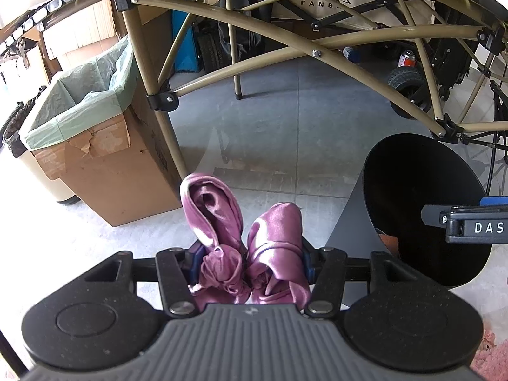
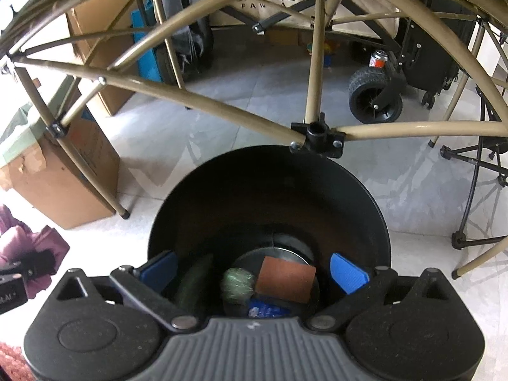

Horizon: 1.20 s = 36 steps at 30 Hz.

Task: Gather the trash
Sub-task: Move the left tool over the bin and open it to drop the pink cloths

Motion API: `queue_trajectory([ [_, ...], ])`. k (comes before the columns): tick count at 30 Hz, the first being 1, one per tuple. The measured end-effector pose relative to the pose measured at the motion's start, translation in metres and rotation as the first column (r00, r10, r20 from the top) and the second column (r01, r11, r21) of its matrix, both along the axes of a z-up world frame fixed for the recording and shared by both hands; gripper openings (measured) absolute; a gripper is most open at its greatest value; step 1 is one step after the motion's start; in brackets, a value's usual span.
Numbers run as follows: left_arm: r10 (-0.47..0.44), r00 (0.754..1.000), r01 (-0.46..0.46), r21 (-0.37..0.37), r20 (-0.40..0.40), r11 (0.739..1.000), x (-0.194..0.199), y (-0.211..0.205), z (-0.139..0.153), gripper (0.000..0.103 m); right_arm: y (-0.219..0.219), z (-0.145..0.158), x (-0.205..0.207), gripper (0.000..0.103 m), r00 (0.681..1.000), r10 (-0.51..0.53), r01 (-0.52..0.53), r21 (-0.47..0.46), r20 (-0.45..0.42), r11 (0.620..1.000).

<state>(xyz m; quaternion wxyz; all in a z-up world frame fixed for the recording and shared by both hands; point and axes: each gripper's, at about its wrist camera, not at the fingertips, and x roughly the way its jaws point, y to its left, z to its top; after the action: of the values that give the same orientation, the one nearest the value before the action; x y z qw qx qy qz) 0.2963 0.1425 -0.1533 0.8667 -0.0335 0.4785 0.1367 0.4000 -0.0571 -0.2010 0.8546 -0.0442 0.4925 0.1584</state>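
Note:
My left gripper (image 1: 246, 254) is shut on a crumpled purple satin cloth (image 1: 222, 219), held above the tiled floor. It also shows at the left edge of the right wrist view (image 2: 28, 247). A black round bin (image 1: 422, 206) stands to its right, with my right gripper reaching over its rim. In the right wrist view my right gripper (image 2: 254, 270) is open and empty over the bin's mouth (image 2: 270, 197). Inside lie an orange-brown sponge (image 2: 285, 282), a green fuzzy ball (image 2: 236, 285), a dark green piece (image 2: 193, 282) and a blue wrapper (image 2: 266, 311).
A cardboard box lined with a green bag (image 1: 89, 133) stands at the left by a tan folding table leg (image 1: 158, 127). Tan frame bars (image 2: 190, 101) cross overhead. A wagon wheel (image 2: 374, 95), a gas can (image 2: 377, 58) and boxes stand behind.

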Motion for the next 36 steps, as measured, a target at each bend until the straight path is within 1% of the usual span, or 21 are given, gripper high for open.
queue_trajectory([
  [10,-0.003,1.0,0.003,0.005,0.004,1.0,0.001,-0.002,0.003,0.055,-0.003,0.002,-0.002,0.103,1.0,-0.007,0.007,-0.014,0.016,1.0],
  [21,-0.021,1.0,0.021,0.008,0.018,1.0,0.001,-0.008,0.006,0.055,-0.015,0.009,-0.007,0.103,0.999,-0.024,0.024,0.001,0.041,1.0],
  [28,-0.066,0.997,0.065,0.009,0.042,0.998,0.007,-0.03,0.015,0.055,-0.027,0.017,-0.01,0.103,0.997,-0.044,0.044,0.005,0.062,0.999],
  [36,-0.115,0.992,0.114,0.014,0.057,0.993,0.012,-0.058,0.022,0.055,-0.051,0.03,-0.015,0.103,0.992,-0.089,0.087,0.035,0.09,0.996],
])
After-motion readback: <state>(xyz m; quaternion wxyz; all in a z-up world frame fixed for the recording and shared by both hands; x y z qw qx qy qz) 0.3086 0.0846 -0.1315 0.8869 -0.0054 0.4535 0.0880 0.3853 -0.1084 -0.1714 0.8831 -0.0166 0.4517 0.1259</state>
